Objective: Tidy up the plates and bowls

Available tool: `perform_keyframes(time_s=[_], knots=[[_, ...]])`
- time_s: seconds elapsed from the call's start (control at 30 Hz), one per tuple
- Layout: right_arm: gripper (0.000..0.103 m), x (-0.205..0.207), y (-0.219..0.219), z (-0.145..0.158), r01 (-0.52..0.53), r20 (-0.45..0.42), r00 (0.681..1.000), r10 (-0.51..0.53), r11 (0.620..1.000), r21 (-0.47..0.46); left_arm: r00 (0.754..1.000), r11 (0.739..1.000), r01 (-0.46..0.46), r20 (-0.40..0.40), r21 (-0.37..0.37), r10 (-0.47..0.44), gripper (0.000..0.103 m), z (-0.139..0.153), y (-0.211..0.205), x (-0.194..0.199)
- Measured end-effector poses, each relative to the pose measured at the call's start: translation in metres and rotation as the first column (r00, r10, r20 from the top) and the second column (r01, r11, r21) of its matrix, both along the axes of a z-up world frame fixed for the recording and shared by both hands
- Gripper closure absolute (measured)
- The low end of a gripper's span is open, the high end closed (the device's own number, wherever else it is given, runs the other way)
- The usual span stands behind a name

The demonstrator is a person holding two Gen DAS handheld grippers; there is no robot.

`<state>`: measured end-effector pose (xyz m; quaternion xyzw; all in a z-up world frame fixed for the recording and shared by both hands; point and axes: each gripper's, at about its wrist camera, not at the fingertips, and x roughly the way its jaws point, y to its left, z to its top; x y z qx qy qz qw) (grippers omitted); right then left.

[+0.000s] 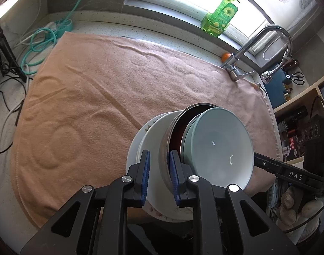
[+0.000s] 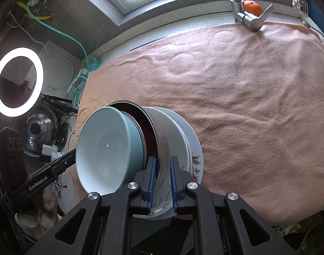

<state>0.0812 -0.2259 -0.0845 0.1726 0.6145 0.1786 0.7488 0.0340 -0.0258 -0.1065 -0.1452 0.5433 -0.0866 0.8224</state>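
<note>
A nested stack sits at the near edge of the pink towel (image 1: 87, 95). From the bottom it is a floral plate (image 1: 146, 128) (image 2: 196, 163), a white bowl (image 1: 155, 131) (image 2: 174, 123), a steel bowl (image 1: 163, 148) (image 2: 162, 131) with a dark red inside, and a pale blue bowl (image 1: 219, 144) (image 2: 102, 144) leaning in it. My left gripper (image 1: 159, 158) straddles the steel bowl's rim, open a little: its right pad is inside and white shows beside its left pad. My right gripper (image 2: 163, 163) is shut on the steel rim at the opposite side. Each gripper's tip is hidden behind the blue bowl in the other view.
A faucet (image 1: 266, 42) (image 2: 246, 19), a green soap bottle (image 1: 221, 14) and an orange (image 2: 252, 7) line the window side. Teal cables and a power strip (image 1: 55, 27) lie at the far left. A ring light (image 2: 17, 80) and a pot lid (image 2: 38, 127) stand beside the counter. A gloved hand (image 1: 295, 204) holds the right gripper.
</note>
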Motion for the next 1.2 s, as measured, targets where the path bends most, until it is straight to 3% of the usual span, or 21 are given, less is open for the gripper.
perform_keyframes(time_s=[0.2, 0.4, 0.6, 0.67, 0.73, 0.87, 0.93, 1.07, 1.1, 1.2], knots=[[0.090, -0.002, -0.003, 0.007, -0.015, 0.028, 0.999, 0.014, 1.000, 0.005, 0.997, 0.997, -0.067, 0.035, 0.040, 0.066, 0.085, 0.008, 0.010, -0.009], [0.083, -0.005, -0.007, 0.013, -0.015, 0.054, 0.998, 0.014, 1.000, 0.026, 0.988, 0.986, -0.143, 0.065, 0.088, 0.138, 0.085, 0.011, 0.018, -0.018], [0.083, -0.012, -0.011, 0.028, -0.032, 0.133, 0.991, 0.033, 0.999, -0.007, 0.974, 0.974, -0.203, 0.121, 0.102, 0.191, 0.085, 0.027, 0.022, -0.035], [0.082, -0.016, -0.011, 0.033, -0.048, 0.158, 0.986, 0.050, 0.999, -0.017, 0.971, 0.971, -0.208, 0.147, 0.117, 0.191, 0.079, 0.033, 0.019, -0.041], [0.075, -0.019, -0.009, 0.039, -0.048, 0.195, 0.979, 0.057, 0.998, -0.048, 0.969, 0.972, -0.207, 0.162, 0.115, 0.187, 0.073, 0.038, 0.016, -0.046], [0.073, -0.027, -0.006, 0.052, -0.038, 0.253, 0.966, 0.058, 0.996, -0.084, 0.966, 0.970, -0.193, 0.205, 0.149, 0.161, 0.072, 0.048, 0.008, -0.057], [0.067, -0.033, -0.003, 0.060, -0.025, 0.288, 0.956, 0.055, 0.994, -0.107, 0.963, 0.969, -0.186, 0.225, 0.161, 0.147, 0.071, 0.053, 0.006, -0.062], [0.065, -0.051, 0.005, 0.075, 0.013, 0.362, 0.931, 0.045, 0.987, -0.157, 0.958, 0.967, -0.173, 0.260, 0.188, 0.121, 0.057, 0.064, 0.005, -0.076], [0.062, -0.056, 0.008, 0.078, 0.026, 0.372, 0.927, 0.038, 0.986, -0.166, 0.958, 0.967, -0.166, 0.264, 0.192, 0.112, 0.057, 0.066, 0.005, -0.080], [0.040, -0.073, 0.013, 0.086, 0.059, 0.403, 0.915, 0.006, 0.987, -0.148, 0.954, 0.971, -0.155, 0.281, 0.183, 0.100, 0.052, 0.072, 0.008, -0.090]])
